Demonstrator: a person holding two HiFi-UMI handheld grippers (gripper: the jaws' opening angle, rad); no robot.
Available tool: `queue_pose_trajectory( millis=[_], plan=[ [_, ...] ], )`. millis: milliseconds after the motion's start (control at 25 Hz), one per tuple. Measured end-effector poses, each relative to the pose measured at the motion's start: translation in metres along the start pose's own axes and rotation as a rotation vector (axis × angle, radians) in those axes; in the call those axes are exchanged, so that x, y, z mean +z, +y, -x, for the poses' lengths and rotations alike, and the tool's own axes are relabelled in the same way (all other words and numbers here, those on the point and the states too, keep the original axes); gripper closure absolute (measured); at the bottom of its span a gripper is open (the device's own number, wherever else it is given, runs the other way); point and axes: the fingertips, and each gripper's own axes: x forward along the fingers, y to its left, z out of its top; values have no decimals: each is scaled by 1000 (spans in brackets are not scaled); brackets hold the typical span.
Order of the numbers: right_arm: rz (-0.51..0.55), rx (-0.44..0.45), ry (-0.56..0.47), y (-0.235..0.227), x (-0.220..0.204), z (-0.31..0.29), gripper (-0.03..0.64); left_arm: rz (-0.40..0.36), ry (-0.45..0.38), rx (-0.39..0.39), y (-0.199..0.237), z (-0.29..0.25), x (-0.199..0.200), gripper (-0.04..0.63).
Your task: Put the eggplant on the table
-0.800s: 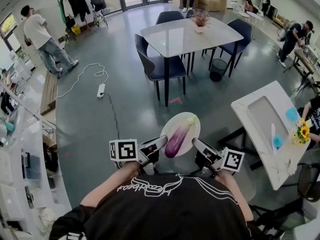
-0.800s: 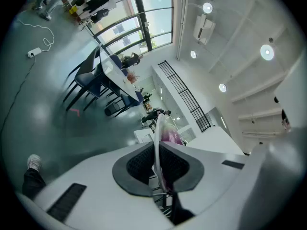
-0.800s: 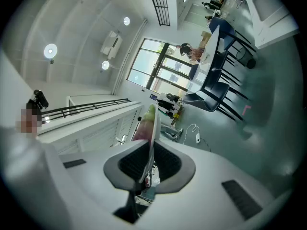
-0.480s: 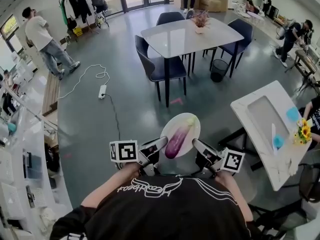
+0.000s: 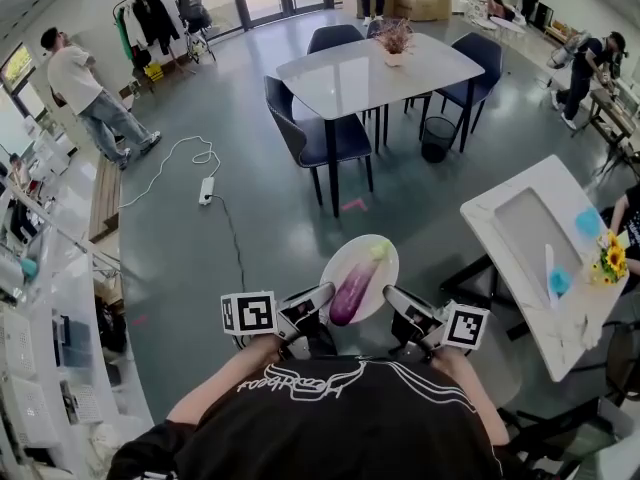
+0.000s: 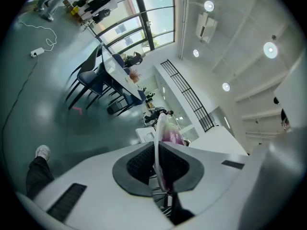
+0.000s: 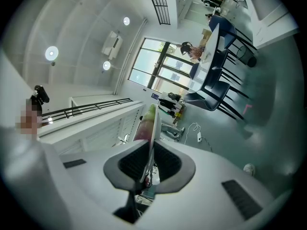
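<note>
**Head view.** A white plate [image 5: 375, 253] hung between the two tools, out in front of the person's chest. The eggplant [image 5: 352, 291] lay lengthwise in it, its purple body nearer the left gripper [image 5: 322, 296] and its pale green stem end at the rim farthest from both tools. The left gripper pinched the near-left rim and the right gripper [image 5: 390, 297] the near-right rim, the two angled in toward each other. The hands behind the marker cubes were largely covered by the black shirt [image 5: 340, 418], and only the forearms showed. The grey table [image 5: 350, 73] with its dark chairs [image 5: 320, 133] stood well ahead of the tools, apart from the plate.

**Left gripper view.** The jaws were narrow, their dark pads [image 6: 141, 164] pressed on the plate's thin rim. The plate [image 6: 157, 135] ran edge-on away from them. The eggplant [image 6: 172, 137] was only a purple bulge to the right of the plate, just past the jaw tips, and the rest was hidden. The room lay on its side, so this tool was rolled over.

**Right gripper view.** Here too the jaws clamped the rim closely. The plate [image 7: 154, 126] stood edge-on, and the eggplant [image 7: 144, 128] showed pinkish to its left with a green tip farthest out. The room was tipped the opposite way.
</note>
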Motion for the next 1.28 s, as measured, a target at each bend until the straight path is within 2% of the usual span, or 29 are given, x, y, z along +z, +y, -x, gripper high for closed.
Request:
queue_pose_trajectory(
  millis=[440, 800, 1280],
  plan=[
    [-1, -23, -18, -19, 14, -5, 577, -6, 31, 2, 10, -17, 12, 561],
    [-9, -46, -18, -40, 36, -27, 577, -3, 51, 7, 27, -35, 41, 561],
    [-43, -62, -44, -83, 93, -82, 577, 7, 91, 8, 66, -75, 114, 561]
  ],
)
